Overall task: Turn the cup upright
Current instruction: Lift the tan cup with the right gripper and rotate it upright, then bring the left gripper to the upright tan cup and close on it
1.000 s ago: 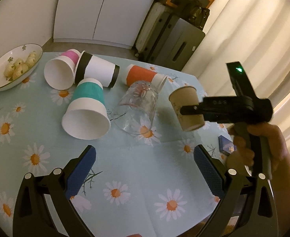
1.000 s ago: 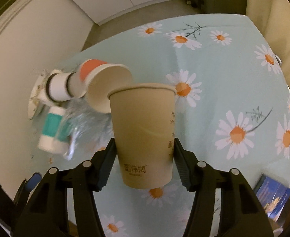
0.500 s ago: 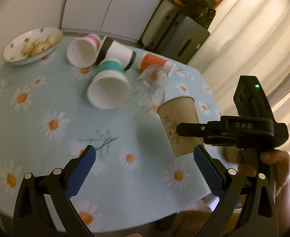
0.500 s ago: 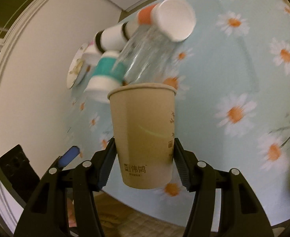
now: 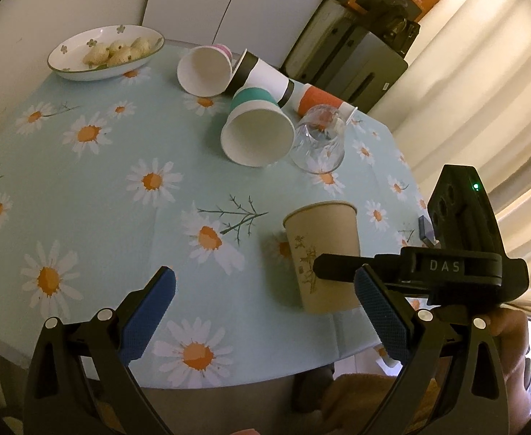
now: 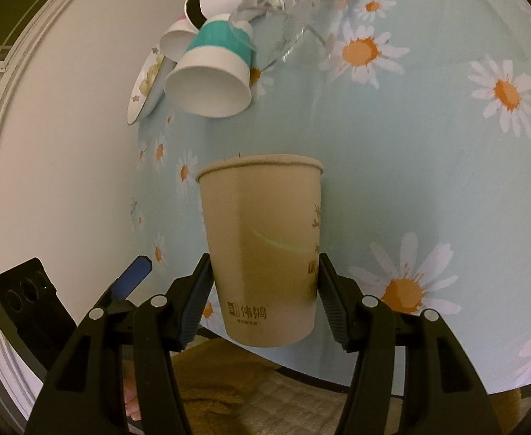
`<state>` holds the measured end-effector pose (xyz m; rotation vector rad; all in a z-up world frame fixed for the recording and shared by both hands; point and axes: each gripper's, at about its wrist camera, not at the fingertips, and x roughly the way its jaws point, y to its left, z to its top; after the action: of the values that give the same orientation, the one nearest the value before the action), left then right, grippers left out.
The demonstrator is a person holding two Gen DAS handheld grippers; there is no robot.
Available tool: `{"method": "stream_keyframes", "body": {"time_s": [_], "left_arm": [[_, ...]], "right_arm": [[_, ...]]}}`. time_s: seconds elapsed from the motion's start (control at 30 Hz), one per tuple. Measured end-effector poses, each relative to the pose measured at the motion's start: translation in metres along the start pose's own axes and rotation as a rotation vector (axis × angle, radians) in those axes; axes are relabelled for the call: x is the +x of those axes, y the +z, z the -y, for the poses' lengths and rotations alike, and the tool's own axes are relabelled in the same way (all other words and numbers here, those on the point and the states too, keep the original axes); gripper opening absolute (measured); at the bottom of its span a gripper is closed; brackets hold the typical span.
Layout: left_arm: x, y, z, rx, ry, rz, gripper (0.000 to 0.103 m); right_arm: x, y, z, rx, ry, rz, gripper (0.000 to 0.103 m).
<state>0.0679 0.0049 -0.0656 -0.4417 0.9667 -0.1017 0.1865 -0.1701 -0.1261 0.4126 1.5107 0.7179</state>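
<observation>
Near the front edge of the table (image 5: 95, 181), your right gripper (image 6: 263, 299) has its jaws clamped on the brown cup (image 6: 262, 250). The cup stands mouth up, so the flip looks done. You must let go. Your left gripper (image 5: 265, 311) has its jaws wide apart, empty.

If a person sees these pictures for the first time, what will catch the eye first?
First, the brown paper cup, upright and clamped in the right gripper near the table's front edge. Behind it lies a cluster of tipped cups: a teal-banded cup, a clear glass and others. A bowl of food sits at the far left.
</observation>
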Motion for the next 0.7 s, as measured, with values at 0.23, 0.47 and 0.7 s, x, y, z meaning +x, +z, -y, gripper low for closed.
{"method": "stream_keyframes", "body": {"time_s": [0.23,0.47,0.7], "left_arm": [[-0.001,-0.002,0.002,0.005,0.002,-0.001,0.096],[-0.001,0.001,0.006,0.012,0.016,-0.002,0.096],[0.010,0.007,0.022,0.030,0.033,-0.032,0.095]], "right_arm": [[-0.003,-0.001,0.005,0.009,0.019,0.017,0.063],[-0.019,0.005,0.005,0.017,0.044,0.050,0.064],[-0.052,0.010,0.021,0.040,0.074,0.101,0.064]]}}
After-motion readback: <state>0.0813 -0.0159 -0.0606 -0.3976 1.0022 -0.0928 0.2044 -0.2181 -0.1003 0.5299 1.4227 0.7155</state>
